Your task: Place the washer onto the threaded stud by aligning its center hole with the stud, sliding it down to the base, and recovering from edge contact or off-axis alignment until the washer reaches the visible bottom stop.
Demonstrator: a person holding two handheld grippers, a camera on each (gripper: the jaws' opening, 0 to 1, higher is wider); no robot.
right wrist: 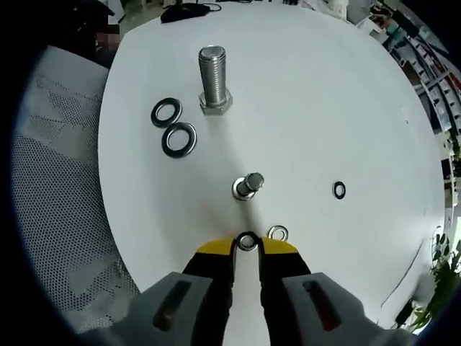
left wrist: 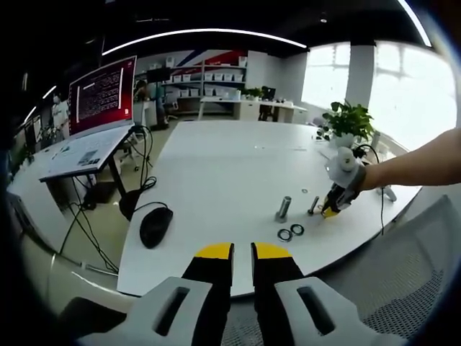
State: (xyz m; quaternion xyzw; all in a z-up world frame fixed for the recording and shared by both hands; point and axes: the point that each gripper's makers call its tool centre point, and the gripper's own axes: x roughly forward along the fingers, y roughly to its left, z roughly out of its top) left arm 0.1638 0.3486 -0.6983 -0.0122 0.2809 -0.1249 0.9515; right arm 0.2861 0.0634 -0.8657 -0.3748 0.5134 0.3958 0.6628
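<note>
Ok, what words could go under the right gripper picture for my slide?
Right gripper pinching a small washer just short of the small stud, with a big bolt and two large washers beyond.

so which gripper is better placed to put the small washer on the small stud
Right. The right gripper is at a small washer, its tips just short of the small stud. The left gripper hangs back at the table edge, holding nothing.
</note>
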